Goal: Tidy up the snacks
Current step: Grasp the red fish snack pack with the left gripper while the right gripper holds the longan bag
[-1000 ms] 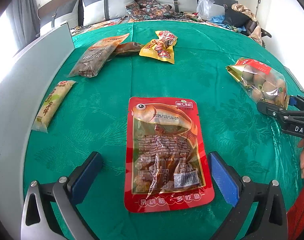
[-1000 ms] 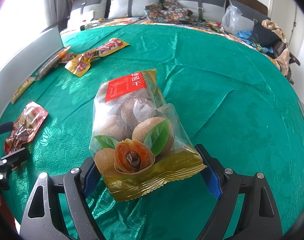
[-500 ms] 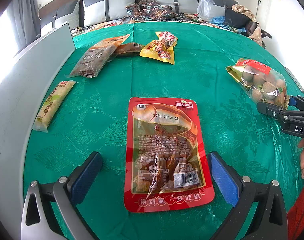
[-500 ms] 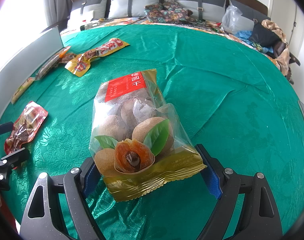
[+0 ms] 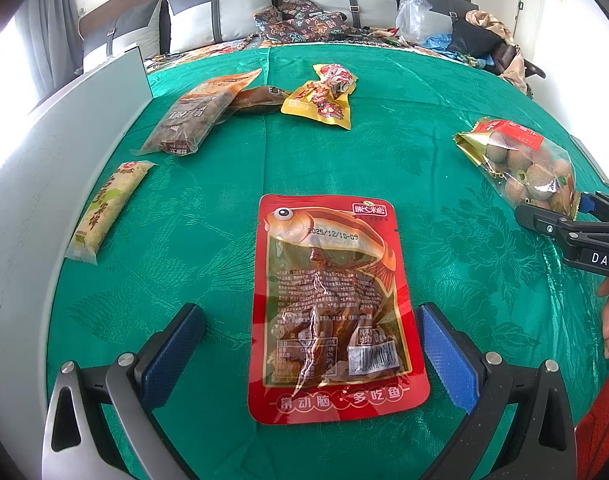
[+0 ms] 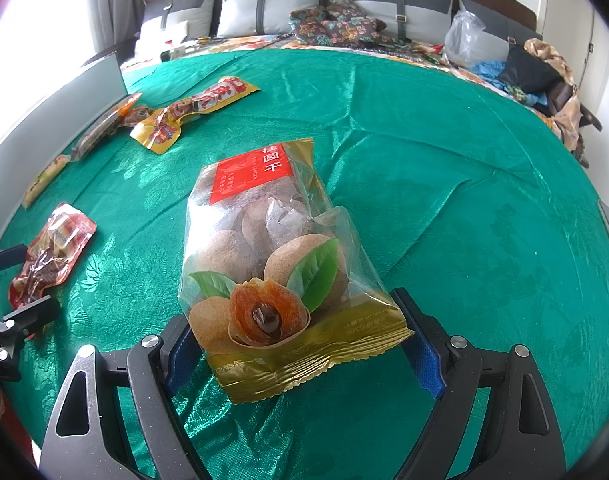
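A bedroom with grey cushions and a headboard is behind a worktop (image 5: 404, 152) covered by a shiny green cloth with a woven flower pattern. A grey panel (image 5: 32, 184) stands along its left edge.

The left gripper (image 5: 310, 344) has its jaws spread wide. Between them lies a flat red fish snack pouch (image 5: 332, 308); its clear window shows brown pieces in sauce. The blue pads (image 5: 444, 356) do not touch it.

The right gripper (image 6: 300, 344) also has its jaws released, on both sides of the gold bottom seam of a clear bag of dried longan (image 6: 264, 248), which holds round brown fruits. If the pads touch the bag, it cannot be told.

Farther away lie a yellow packet (image 5: 324, 100), a brown packet (image 5: 196, 116) and a pale long packet (image 5: 104, 208) beside the panel.
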Motion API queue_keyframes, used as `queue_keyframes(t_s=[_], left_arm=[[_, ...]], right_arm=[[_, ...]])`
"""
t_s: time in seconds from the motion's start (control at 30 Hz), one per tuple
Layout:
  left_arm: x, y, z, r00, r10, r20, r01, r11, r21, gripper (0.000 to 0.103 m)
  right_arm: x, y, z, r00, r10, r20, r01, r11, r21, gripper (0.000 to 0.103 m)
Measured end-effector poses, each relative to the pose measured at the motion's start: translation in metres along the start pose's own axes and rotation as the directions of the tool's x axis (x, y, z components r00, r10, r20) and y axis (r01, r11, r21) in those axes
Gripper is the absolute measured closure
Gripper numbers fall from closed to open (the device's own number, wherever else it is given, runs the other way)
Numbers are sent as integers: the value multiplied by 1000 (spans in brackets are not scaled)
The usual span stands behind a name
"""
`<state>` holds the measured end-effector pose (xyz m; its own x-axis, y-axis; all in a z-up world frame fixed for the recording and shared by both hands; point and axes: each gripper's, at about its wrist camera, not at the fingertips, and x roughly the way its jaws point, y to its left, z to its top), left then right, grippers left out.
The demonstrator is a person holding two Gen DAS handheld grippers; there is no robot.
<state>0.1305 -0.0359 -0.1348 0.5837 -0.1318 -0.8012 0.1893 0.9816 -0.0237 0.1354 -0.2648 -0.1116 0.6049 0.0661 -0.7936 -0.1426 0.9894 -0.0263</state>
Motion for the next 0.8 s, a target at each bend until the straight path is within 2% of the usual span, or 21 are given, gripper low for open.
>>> queue_keyframes(t_s=[0.3,0.37,0.47,0.53,0.6,0.73,0.77,0.8], left_arm=[[-3,1,0,1000,-4,2,4,1000,-6,0],[-2,2,2,1000,-18,-24,19,1000,5,0],[-1,10,11,990,-88,-109,92,995,25,0],[-4,23,17,977,-167,-134,166,986,-15,1],[-5,31,22,972,-188,-140,185,982,-33,1],[7,18,33,972,-146,-186,154,988,27,6],[9,13,33,973,-125,-193,136,990,44,7],[11,8,34,976,-98,-197,113,991,66,12]], right_arm=[[0,0,0,1000,0,0,0,1000,0,16],[0,0,0,1000,0,0,0,1000,0,15],[-1,-2,-1,1000,1,-8,-1,1000,1,15],[-1,-3,5,997,12,-78,-13,1000,-19,15],[-6,-4,15,991,26,-133,-31,999,-35,15],[-20,10,43,988,33,-149,-54,989,-140,15],[-16,15,52,984,31,-177,-59,986,-157,15],[-9,19,59,974,26,-226,-65,984,-165,15]])
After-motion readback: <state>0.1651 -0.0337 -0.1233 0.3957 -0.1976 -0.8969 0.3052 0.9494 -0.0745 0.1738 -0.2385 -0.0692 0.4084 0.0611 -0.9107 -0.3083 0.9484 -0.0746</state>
